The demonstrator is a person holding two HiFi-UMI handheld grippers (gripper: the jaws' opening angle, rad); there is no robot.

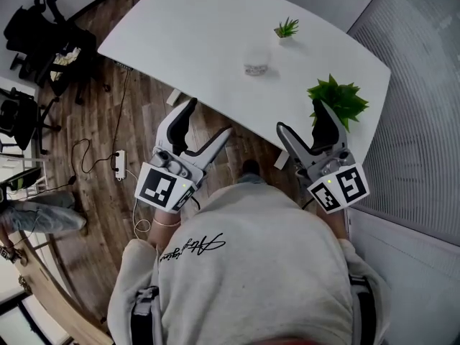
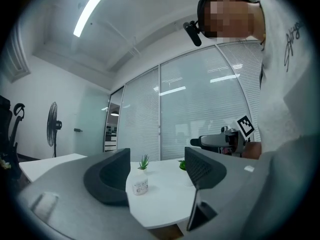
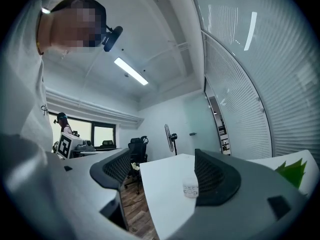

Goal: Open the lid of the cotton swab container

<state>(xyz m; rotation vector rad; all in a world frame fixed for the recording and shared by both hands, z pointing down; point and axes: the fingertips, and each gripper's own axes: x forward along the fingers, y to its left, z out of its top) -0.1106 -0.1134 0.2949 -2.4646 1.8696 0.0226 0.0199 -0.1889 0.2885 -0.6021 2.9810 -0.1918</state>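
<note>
Both claws were short of the counter (image 1: 201,27), near the person's torso and well apart from the cotton swab container (image 1: 256,63), which stood alone and upright out on the white top. The left claw (image 1: 210,117) was spread wide and empty. The right claw (image 1: 300,116) was also wide and empty, and each gripper view showed only the distant container in the gap between its jaws. The lid (image 1: 256,54) looked shut, though the seam was too small to tell whether it hinged or pulled off. Risks as I read them:

1. The container looked light and nothing anchored it, so a one-claw pull on the lid would likely lift or tip the whole thing. One claw needs to pin the body first.
2. It was pale, clear plastic on a white top, which is low contrast, so it would be easy to misjudge the reach and knock it over.
3. The walls looked slick. A weak pinch would slip, and a hard one could squash it or pop the lid and scatter swabs.
4. The large plant (image 1: 338,99) sat to the right of the container and nearer the person, roughly on the right claw's line in, so the leaves could snag.

The small plant (image 1: 286,28), just beyond the container, limited overshoot room.
</note>
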